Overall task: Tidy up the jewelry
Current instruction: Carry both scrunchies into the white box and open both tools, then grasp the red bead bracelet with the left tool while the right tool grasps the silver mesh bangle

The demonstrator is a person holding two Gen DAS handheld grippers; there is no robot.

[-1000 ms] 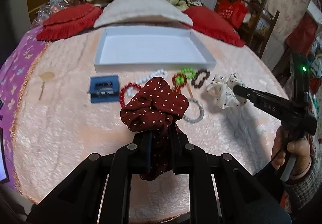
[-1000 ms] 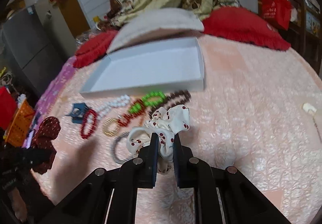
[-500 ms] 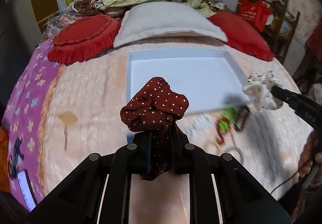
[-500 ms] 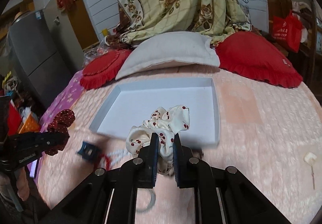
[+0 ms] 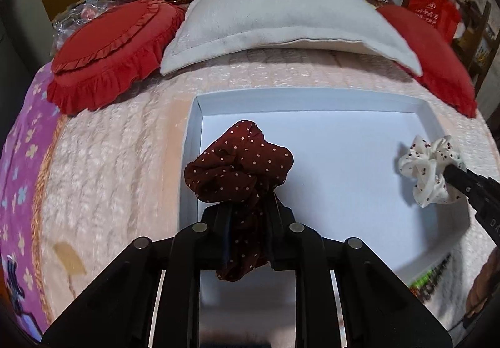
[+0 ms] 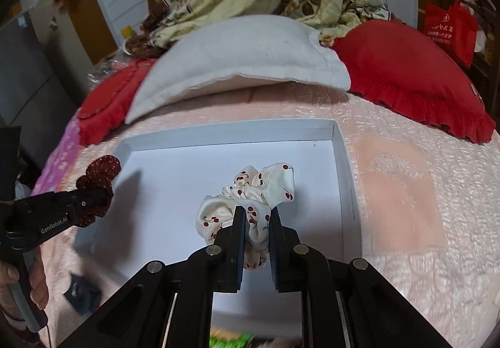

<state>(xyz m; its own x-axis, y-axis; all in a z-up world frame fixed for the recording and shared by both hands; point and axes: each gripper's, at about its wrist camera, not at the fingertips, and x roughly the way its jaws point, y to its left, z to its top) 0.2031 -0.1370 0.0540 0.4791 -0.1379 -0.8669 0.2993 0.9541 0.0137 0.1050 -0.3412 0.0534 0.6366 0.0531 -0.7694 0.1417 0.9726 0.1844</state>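
Observation:
My left gripper (image 5: pixel 247 210) is shut on a dark red polka-dot scrunchie (image 5: pixel 240 166) and holds it above the left part of the white tray (image 5: pixel 190 141). My right gripper (image 6: pixel 254 216) is shut on a cream cherry-print scrunchie (image 6: pixel 250 191) and holds it above the tray's (image 6: pixel 339 160) middle. The cream scrunchie also shows at the right of the left wrist view (image 5: pixel 428 169). The red scrunchie shows at the left of the right wrist view (image 6: pixel 100 179). The tray floor is bare where it shows.
The tray lies on a pink bedspread (image 5: pixel 109 166). A white pillow (image 5: pixel 281 19) and red frilled cushions (image 5: pixel 106 54) lie behind it. Green and dark bead bracelets (image 5: pixel 434 279) lie in front of the tray. A blue clip (image 6: pixel 82 291) lies at its near left.
Both grippers have moved forward and up from the jewelry on the bedspread to over the tray, each still holding its scrunchie.

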